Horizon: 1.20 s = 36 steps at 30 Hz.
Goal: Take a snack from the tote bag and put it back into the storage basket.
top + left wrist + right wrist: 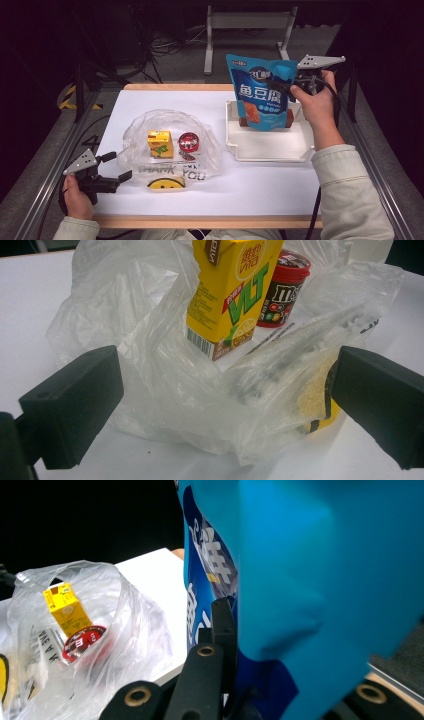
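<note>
Left of the right gripper (pixel 286 89) – well apart, past the white tray (pixel 270 145) – sits the clear plastic bag (pixel 170 142). Jaws clamp the blue foil snack pouch (pixel 260 92), long axis upright. Left gripper (pixel 116 167), jaws wide, is nearer the bag – 2 items inside.

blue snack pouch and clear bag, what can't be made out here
- Blue foil snack pouch: high view, its bottom hides part of the white tray.
- Right gripper: right gripper view, the pouch covers one jaw.
- Clear plastic bag: left gripper view, crinkled film blurs its print.
</note>
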Available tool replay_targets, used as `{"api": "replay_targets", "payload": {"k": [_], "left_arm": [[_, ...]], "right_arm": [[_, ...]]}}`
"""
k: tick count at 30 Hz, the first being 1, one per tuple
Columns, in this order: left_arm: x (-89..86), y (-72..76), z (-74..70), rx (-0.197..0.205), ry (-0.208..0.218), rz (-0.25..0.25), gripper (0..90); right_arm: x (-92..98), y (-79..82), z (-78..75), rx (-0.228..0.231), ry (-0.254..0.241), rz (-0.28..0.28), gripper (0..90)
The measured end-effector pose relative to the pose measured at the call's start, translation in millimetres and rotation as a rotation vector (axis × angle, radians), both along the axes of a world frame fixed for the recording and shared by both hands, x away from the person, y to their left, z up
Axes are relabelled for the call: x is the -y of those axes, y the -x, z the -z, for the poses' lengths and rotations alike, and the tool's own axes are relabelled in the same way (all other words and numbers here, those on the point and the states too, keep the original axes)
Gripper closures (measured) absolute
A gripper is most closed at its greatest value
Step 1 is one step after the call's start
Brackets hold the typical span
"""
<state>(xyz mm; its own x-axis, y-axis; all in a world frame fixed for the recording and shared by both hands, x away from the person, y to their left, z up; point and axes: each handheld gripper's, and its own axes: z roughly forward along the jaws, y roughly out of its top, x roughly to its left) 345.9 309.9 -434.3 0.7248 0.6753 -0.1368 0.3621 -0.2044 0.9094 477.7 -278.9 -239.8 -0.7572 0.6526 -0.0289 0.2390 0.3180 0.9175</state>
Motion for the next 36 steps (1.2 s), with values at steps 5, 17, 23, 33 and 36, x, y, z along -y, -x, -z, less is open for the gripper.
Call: {"api": "replay_targets", "payload": {"k": [5, 17, 23, 33, 36], "left_arm": [[-0.1, 0.1, -0.1, 0.001, 0.001, 0.000, 1.2], [-0.1, 0.5, -0.2, -0.003, 0.004, 0.000, 1.2], [-0.5, 0.3, 0.0, -0.006, 0.000, 0.008, 1.2], [0.1, -0.4, 0.5, -0.007, -0.004, 0.010, 1.2], [-0.1, -0.4, 0.7, -0.008, -0.005, 0.008, 1.2]], "right_arm": [[-1.2, -0.7, 5.2, -0.014, -0.001, -0.016, 90.0], [-5.8, -5.9, 20.2, -0.031, -0.002, -0.042, 90.0], [-9.0, -10.7, 31.3, -0.047, -0.009, -0.054, 90.0], [-10.2, -17.8, 50.3, -0.067, -0.026, -0.059, 90.0], [-11.5, -19.4, 54.8, -0.066, -0.031, -0.059, 90.0]]}}
